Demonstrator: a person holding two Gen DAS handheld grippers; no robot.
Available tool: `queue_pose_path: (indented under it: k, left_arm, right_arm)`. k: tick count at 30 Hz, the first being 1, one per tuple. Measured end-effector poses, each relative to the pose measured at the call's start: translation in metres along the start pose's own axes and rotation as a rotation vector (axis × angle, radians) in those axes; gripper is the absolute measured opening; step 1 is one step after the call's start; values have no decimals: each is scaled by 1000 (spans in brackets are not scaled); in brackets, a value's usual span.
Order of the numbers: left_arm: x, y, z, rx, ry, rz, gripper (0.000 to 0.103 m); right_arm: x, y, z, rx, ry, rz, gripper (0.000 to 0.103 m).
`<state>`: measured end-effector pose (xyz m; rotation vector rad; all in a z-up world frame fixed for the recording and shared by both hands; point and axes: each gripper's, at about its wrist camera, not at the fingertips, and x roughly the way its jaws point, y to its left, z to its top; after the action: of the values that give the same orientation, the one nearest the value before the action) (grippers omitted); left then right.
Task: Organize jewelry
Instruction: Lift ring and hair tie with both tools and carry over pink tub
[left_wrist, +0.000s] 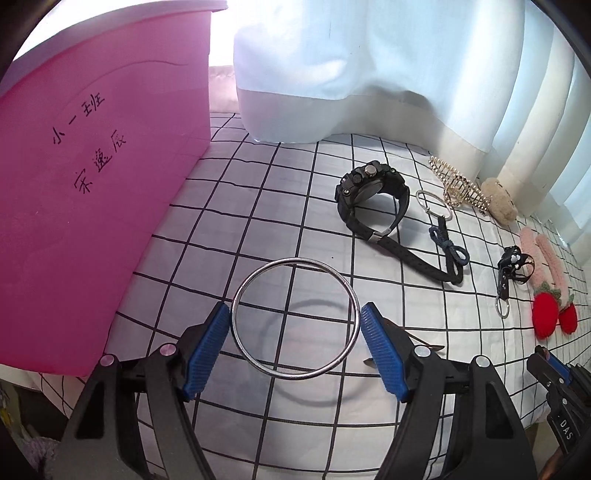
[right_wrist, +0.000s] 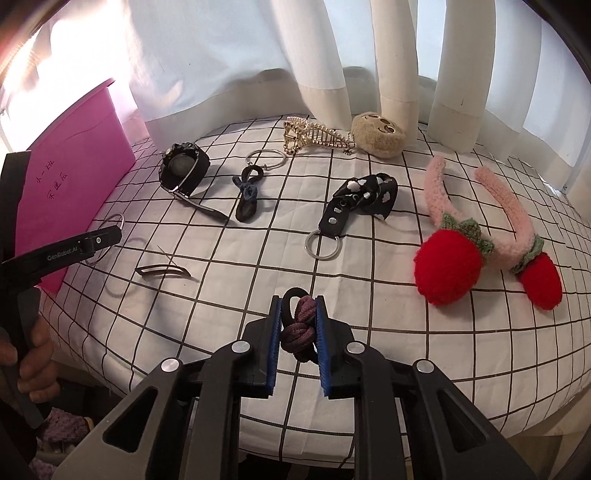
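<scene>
My left gripper (left_wrist: 295, 325) is shut on a silver bangle (left_wrist: 295, 318), holding it by its sides above the checked cloth, close to the pink box (left_wrist: 92, 192). My right gripper (right_wrist: 298, 321) is shut on a knotted purple hair tie (right_wrist: 300, 325) with a black loop, above the front of the table. A black watch (left_wrist: 369, 195), a blue bow hair tie (left_wrist: 448, 249), a gold hair claw (left_wrist: 458, 184) and a black keyring strap (left_wrist: 506, 273) lie on the cloth. The left gripper also shows in the right wrist view (right_wrist: 99, 240).
A pink headband with red strawberries (right_wrist: 480, 236), a plush brown clip (right_wrist: 376, 134), a thin hair clip (right_wrist: 162, 271) and a silver ring (right_wrist: 266, 158) lie on the table. White curtains (right_wrist: 332, 55) hang behind. The table edge is near the front.
</scene>
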<state>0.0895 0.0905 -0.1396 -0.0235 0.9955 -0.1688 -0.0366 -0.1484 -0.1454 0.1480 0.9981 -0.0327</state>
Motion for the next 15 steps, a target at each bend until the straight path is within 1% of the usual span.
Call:
queue_pose_path:
  k: [3,8,13,15]
  left_arm:
    - [-16,-5,3,-31,-25,3,71]
    - [-55,-16,12,-84,-79,26,71]
    - [-99,-28,23,-146,-144,56,71]
    - [-116,-32,28,-166,-175,82,71]
  right_arm:
    - [-10,-4,13,-19,-16,28,17]
    - [-32,-5,41,-87,-62,91,17]
    - [-54,-2,75,-159,-117,184,17]
    - [-61,2,91,-195,-136,225,17]
